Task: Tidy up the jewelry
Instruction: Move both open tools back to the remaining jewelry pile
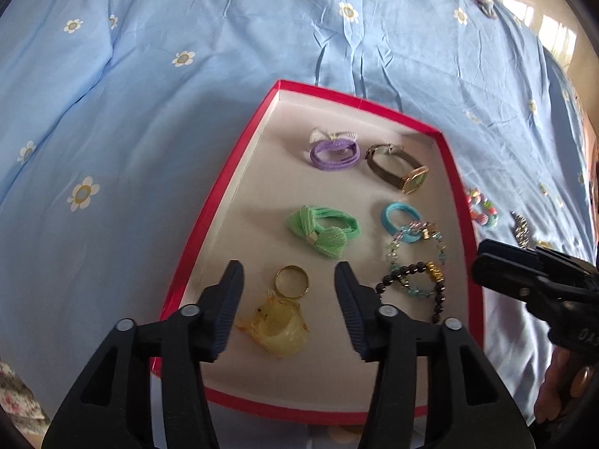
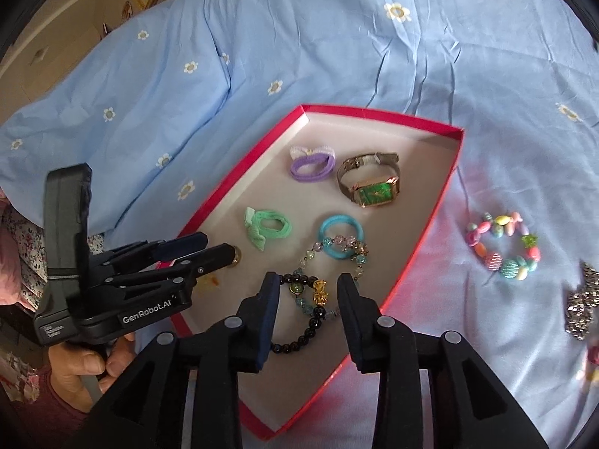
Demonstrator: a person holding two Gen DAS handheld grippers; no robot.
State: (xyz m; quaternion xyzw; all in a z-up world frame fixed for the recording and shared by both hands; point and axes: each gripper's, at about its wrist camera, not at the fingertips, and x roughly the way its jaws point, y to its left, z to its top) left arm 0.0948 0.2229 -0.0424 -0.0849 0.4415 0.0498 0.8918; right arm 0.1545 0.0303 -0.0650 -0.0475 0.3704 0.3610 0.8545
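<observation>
While both tools hover over the red tray (image 1: pixel 224 194), nothing gripped. Left gripper (image 1: pixel 289 286): jaws apart, straddling the gold ring (image 1: pixel 291 281) and yellow fish-shaped charm (image 1: pixel 277 327), both lying loose on the tray floor at the near left corner; pads not touching either. Looks like a fresh drop-off spot, kept clear of the other pieces. Right gripper (image 2: pixel 307 301): jaws apart too, narrower gap, hanging over the dark bead bracelet (image 2: pixel 299 336) at the near right of the tray, pads clear of the beads. Bracelet overlaps the clear bead bracelet (image 2: pixel 337 247), which in turn lies across the blue hair tie (image 2: pixel 341 241); crowded side, tangle risk.

Laid out roughly in rows, probably to keep types apart: purple hair tie (image 1: pixel 334 152) and green-faced watch (image 1: pixel 402 170) far, green bow tie (image 1: pixel 322 230) mid left.

Still out on the blue flowered bedsheet (image 2: pixel 299 48), right of the tray: pastel bead bracelet (image 2: pixel 503 247), and a silver sparkly piece (image 2: pixel 582 305) further right at the frame edge. Likely next for the right side, being nearest. Task judged mostly done, a few pieces left outside.
</observation>
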